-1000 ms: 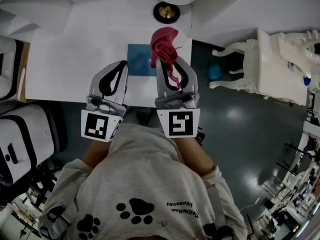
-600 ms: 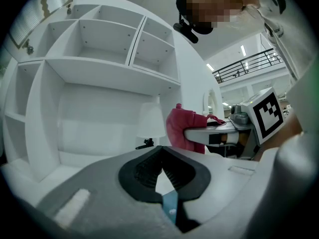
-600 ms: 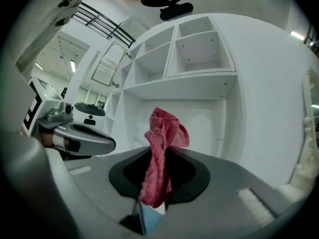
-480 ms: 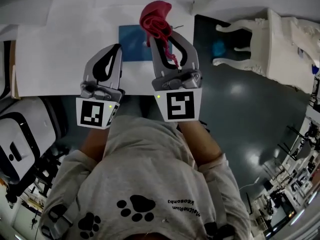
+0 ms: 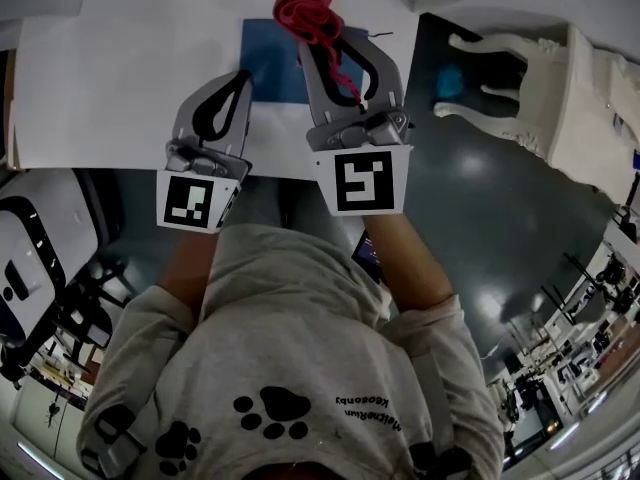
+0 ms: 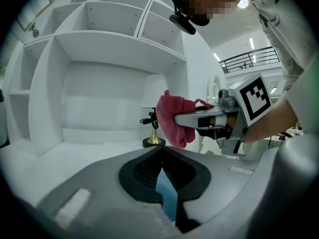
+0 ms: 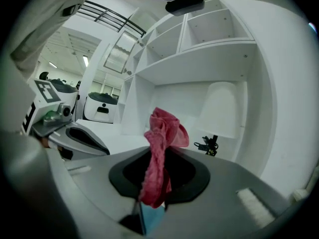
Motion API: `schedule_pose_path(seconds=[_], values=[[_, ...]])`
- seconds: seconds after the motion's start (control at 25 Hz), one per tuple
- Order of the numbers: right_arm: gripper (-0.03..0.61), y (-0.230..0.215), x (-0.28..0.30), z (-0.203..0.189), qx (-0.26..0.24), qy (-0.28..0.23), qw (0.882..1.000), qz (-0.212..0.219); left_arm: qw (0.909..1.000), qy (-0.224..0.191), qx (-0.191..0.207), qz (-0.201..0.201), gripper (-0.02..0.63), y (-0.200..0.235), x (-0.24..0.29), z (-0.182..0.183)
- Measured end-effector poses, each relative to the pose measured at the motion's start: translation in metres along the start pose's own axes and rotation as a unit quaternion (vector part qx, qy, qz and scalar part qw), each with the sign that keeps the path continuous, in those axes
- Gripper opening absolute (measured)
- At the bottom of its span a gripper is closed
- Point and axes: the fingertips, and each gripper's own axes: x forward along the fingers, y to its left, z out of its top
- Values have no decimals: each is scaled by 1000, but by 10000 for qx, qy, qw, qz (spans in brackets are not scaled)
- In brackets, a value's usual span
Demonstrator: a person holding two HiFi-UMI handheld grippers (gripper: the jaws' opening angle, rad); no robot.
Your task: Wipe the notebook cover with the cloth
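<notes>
A blue notebook lies flat on the white table. My right gripper is shut on a bunched red cloth, held above the notebook's far right corner. The cloth rises from between the right jaws, with a strip of the blue notebook showing under them. My left gripper is shut and holds nothing; it hovers at the notebook's near left edge. From the left gripper view the cloth hangs off the right gripper, and the notebook shows below the left gripper.
A small brass lamp stand sits at the back of the table under white shelves. A white ornate chair stands on the dark floor to the right. A black-and-white machine is at the left.
Both grippers have reached farther over the table. The right one has carried the cloth toward the notebook's far edge. Both stay shut.
</notes>
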Motion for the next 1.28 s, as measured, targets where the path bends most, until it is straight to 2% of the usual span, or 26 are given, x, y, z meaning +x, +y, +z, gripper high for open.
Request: schedule_pose_path(seconds=[0.36, 0.56, 0.84, 1.08, 1.28], values=[[55, 22, 30, -22, -365, 213, 9978, 501, 9989, 461, -12, 26, -3, 6, 2, -43], [55, 30, 44, -39, -384, 453, 9960, 664, 9973, 724, -59, 47, -3, 10, 3, -66], [55, 51, 60, -62, -744, 747, 9883, 1106, 9933, 1143, -148, 78, -3, 15, 1, -93], [55, 64, 70, -90, -1336, 1177, 9715, 1566, 9889, 1469, -203, 59, -3, 15, 0, -110], [55, 74, 76, -109, -1796, 1732, 9456, 2087, 9854, 1678, -266, 68, -3, 12, -1, -122]])
